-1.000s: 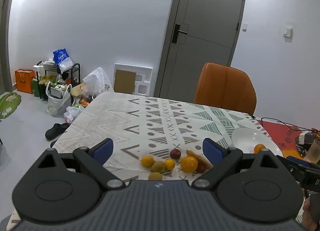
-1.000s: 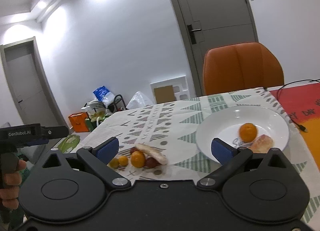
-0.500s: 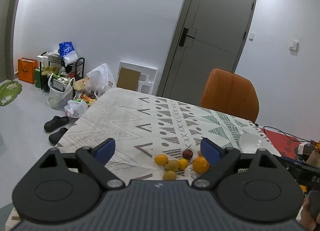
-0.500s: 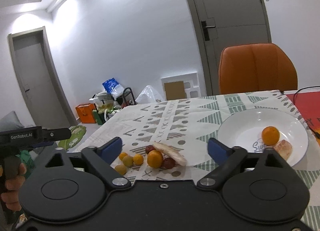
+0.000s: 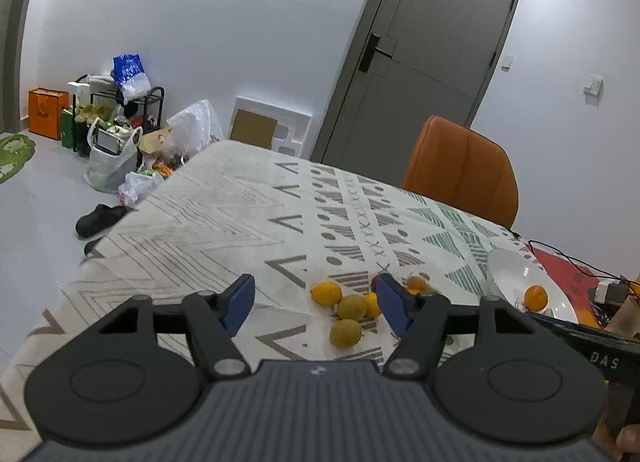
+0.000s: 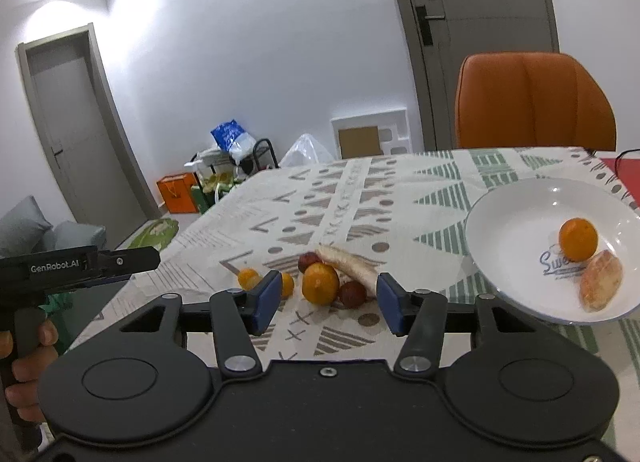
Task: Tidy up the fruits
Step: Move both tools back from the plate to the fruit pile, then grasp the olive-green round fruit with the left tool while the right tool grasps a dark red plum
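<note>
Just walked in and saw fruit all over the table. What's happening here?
A person holds a gripper in each hand over a pile of small fruits on the patterned tablecloth. The left gripper and right gripper are both closing, gripping nothing yet. The white plate already holds an orange and one other piece.

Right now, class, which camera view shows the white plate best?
The right wrist view: the white plate shows almost whole, holding an orange. The left wrist view catches only a far, foreshortened part of it.

Loose fruit cluster point(image 6: 320, 280) at frame centre on patterned cloth, white plate point(image 6: 516, 217) right, holding orange point(image 6: 578, 240) and peeled piece point(image 6: 600, 281)
</note>
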The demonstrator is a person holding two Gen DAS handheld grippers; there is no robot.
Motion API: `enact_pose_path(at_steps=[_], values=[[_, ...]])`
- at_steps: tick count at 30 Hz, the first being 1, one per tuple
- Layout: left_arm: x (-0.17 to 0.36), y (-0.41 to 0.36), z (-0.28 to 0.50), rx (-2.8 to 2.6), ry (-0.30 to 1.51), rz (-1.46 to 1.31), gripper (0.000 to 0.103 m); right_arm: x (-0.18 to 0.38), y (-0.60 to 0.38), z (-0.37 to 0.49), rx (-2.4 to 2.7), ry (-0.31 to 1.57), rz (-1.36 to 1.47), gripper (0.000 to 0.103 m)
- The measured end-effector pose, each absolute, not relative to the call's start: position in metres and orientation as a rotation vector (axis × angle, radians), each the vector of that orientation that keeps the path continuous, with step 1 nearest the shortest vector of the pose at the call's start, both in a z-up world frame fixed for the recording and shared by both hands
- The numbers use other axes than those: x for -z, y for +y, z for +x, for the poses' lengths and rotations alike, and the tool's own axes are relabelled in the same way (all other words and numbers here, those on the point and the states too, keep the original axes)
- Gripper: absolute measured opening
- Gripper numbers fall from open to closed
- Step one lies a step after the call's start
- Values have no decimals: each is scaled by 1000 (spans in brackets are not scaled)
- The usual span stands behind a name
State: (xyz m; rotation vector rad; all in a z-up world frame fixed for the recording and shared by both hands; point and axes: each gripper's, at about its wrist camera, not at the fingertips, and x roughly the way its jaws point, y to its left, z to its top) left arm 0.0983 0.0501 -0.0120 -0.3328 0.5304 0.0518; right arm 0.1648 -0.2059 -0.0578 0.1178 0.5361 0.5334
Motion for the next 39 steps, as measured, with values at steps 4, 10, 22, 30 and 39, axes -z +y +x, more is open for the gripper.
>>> enact_pose_path(at_steps=[4,10,22,30,39], values=[[22,48,107,-40,550,-339,63,65,-201,175,-539,560,109,49],[35,43,121,-18,587,-352,57,75,-196,189,-550,597,109,43],[62,34,144,20,659,-373,48,96,-186,211,-539,659,94,38],[70,31,152,36,668,-359,25,102,-180,221,-532,666,81,38],[68,31,152,28,663,-372,24,107,-183,226,-532,672,100,20]])
